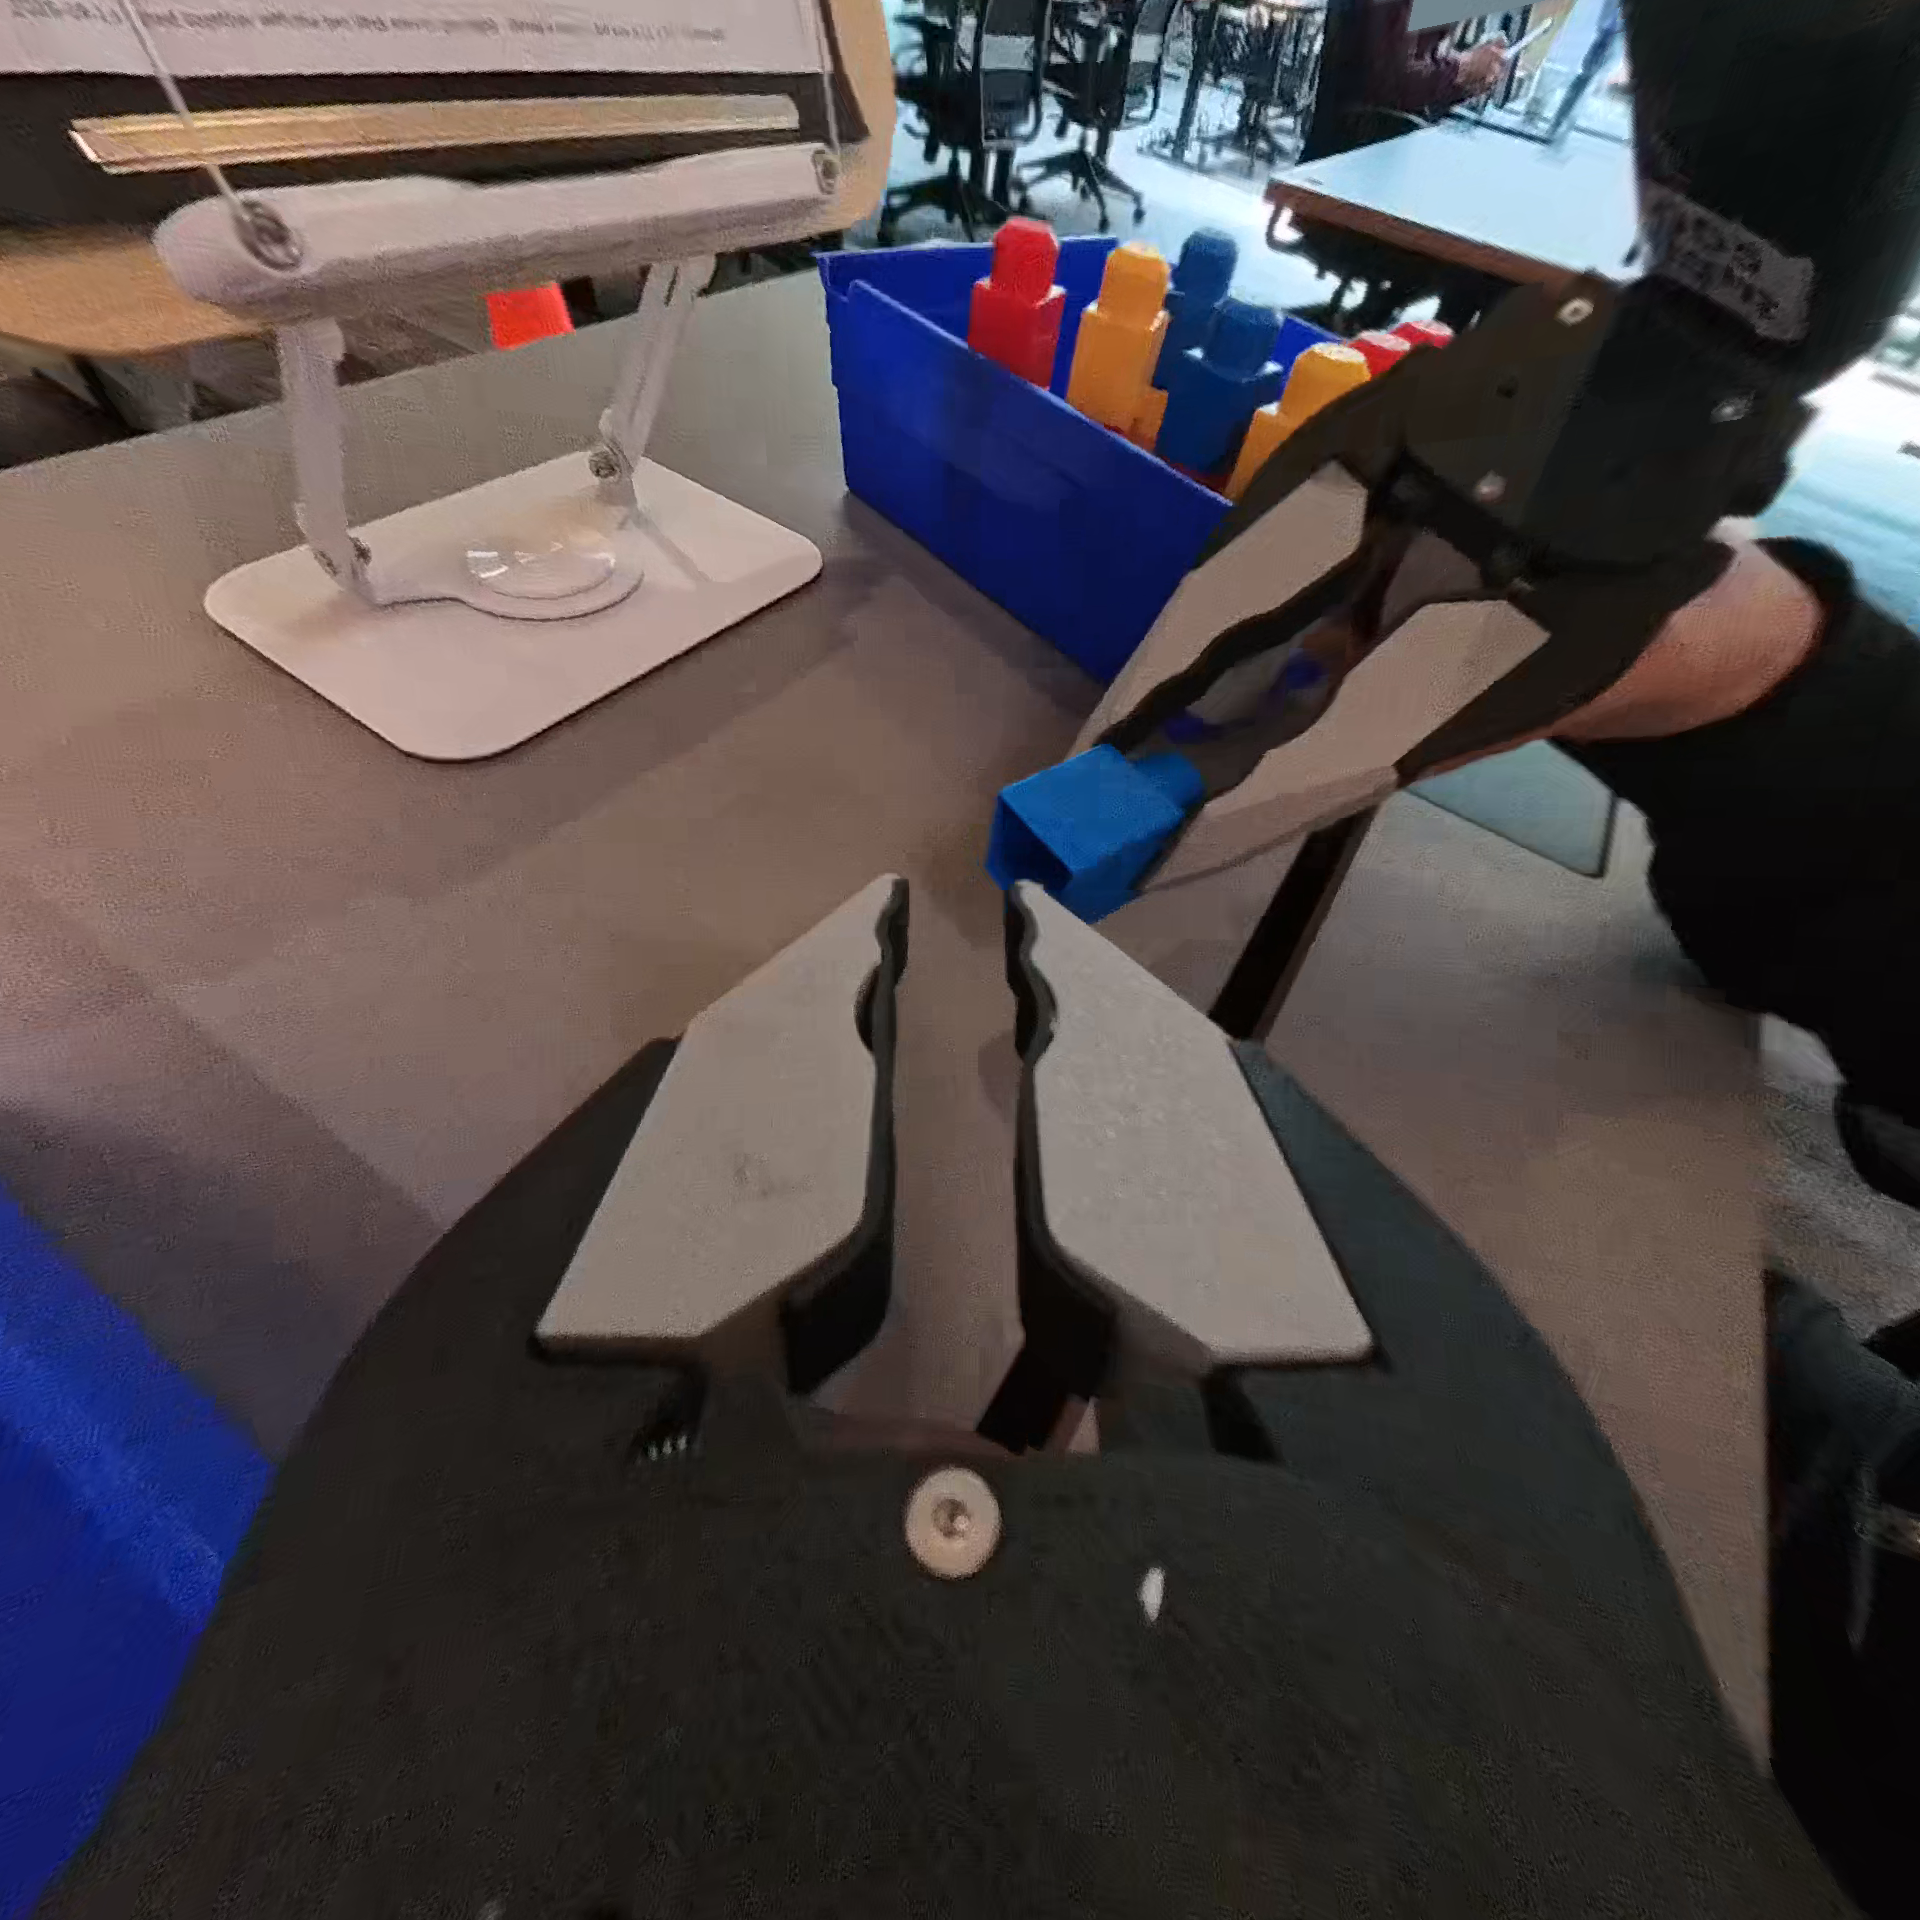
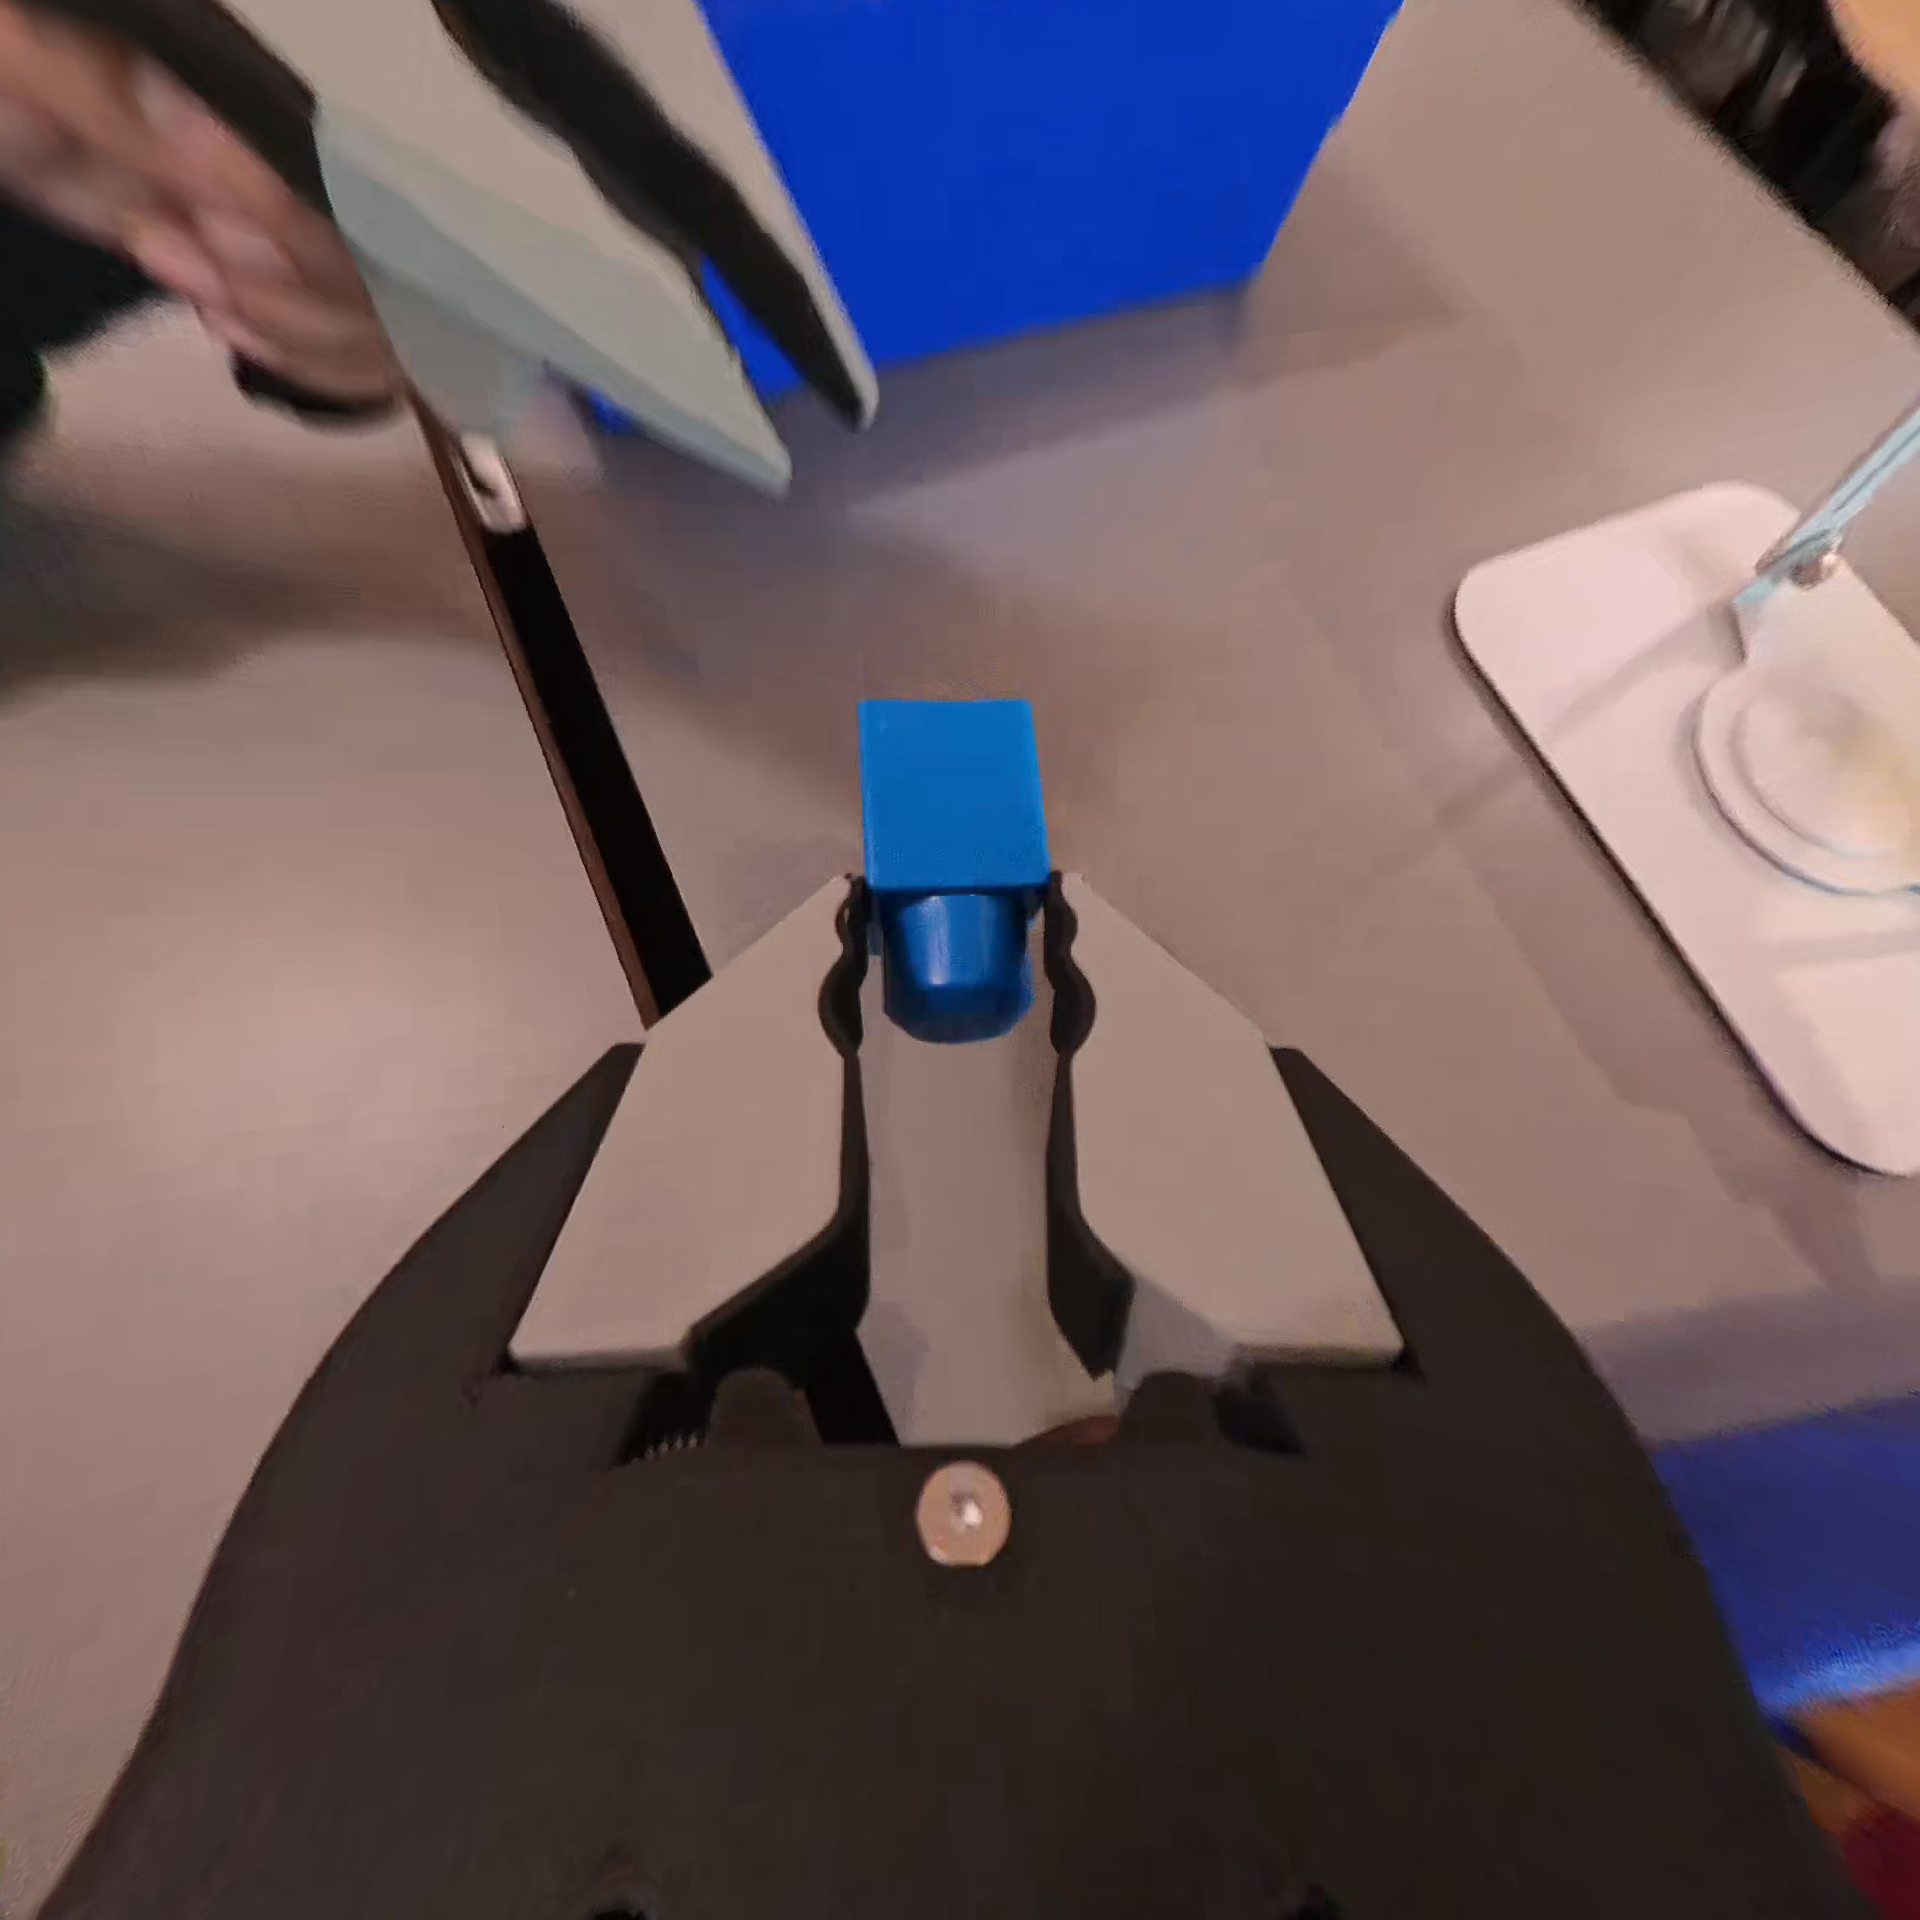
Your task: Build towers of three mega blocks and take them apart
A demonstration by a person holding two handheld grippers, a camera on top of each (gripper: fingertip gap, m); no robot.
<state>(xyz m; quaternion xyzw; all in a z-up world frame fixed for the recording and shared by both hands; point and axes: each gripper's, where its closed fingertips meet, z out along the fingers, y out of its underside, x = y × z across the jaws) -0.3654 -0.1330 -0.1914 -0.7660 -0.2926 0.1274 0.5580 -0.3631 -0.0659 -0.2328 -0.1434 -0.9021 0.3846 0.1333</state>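
The blue block (image 2: pixel 951 795) is sitting right at the tips of the right tongs (image 2: pixel 954 894), which are pinching it by the sides at its stud end, so the round stud is pointing back between the two fingers and the square hollow end is sticking out forward. From the left wrist view that same block (image 1: pixel 1086 826) is hanging just above the grey surface (image 1: pixel 520 935), tilted on its side, open bottom facing the near left. The right tongs (image 1: pixel 1143 821) are coming in from the far right there, with a person's hand (image 1: pixel 1683 665) in a dark sleeve behind them.

The left tongs (image 1: pixel 956 899) are sitting just near of the block, tips spread a little with only the surface showing in the gap, gripping nothing. The block is just beyond the right fingertip, and I can't tell if they're touching.

Farther back on the right, a blue bin (image 1: pixel 997 499) is holding a bunch of red, orange and blue blocks (image 1: pixel 1143 332) standing upright with studs up. To the far left, a white stand (image 1: pixel 520 613) is resting on the surface, holding up a sheet of paper (image 1: pixel 416 36). More blue is creeping in at the near left edge, too blurry to make out.
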